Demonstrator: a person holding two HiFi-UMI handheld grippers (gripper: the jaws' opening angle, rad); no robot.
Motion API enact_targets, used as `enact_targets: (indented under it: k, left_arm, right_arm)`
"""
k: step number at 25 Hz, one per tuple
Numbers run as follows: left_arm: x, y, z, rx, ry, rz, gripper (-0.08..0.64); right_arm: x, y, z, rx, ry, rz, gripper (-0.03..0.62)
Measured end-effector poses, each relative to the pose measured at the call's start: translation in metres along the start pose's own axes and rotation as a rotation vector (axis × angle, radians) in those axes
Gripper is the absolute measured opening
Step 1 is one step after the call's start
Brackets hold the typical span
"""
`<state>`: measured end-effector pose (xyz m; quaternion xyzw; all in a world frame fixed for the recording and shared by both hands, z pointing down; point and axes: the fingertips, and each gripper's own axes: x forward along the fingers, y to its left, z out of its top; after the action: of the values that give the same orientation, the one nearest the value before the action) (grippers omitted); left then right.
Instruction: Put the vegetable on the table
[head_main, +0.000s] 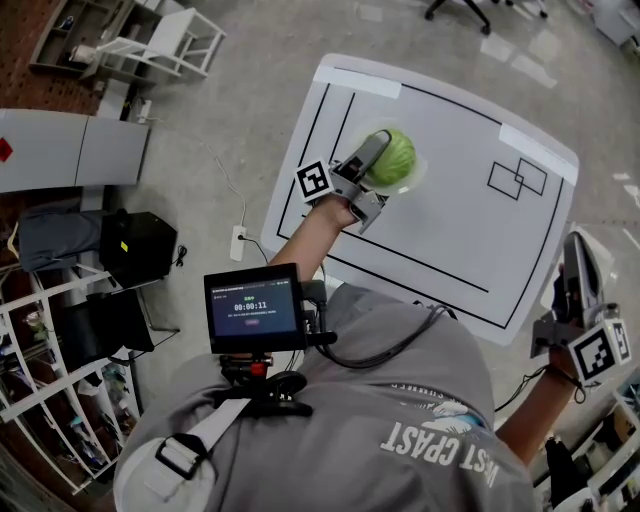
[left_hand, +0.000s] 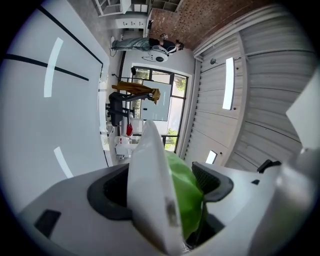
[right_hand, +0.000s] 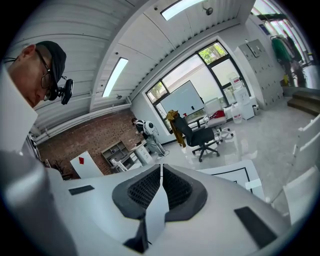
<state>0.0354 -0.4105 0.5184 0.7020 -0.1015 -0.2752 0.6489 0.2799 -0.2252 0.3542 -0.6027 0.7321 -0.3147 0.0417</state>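
A round green vegetable rests on a small white plate just over the left part of the white table. My left gripper reaches in from the near left, turned on its side. In the left gripper view one pad sits against the plate and the other against the vegetable, so the jaws clamp both together. My right gripper hangs off the table's right edge, pointing away from me. In the right gripper view its jaws are shut with nothing between them.
Black lines frame the table top, with two overlapping rectangles drawn at the far right. A small screen is mounted on my chest. A power strip lies on the floor to the left, beyond it shelves and a dark case.
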Motion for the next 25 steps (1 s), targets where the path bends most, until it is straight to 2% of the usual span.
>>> enact_targets:
  k: [11,25]
  left_arm:
    - [-0.018,0.034,0.001,-0.015,0.006,0.083,0.377]
    - [-0.041,0.069,-0.003,-0.019,0.056,0.18,0.377]
  right_arm:
    - [0.008,0.003,-0.016,0.013,0.049,-0.005,0.008]
    - [0.016,0.003,-0.035,0.04,0.098,-0.025,0.008]
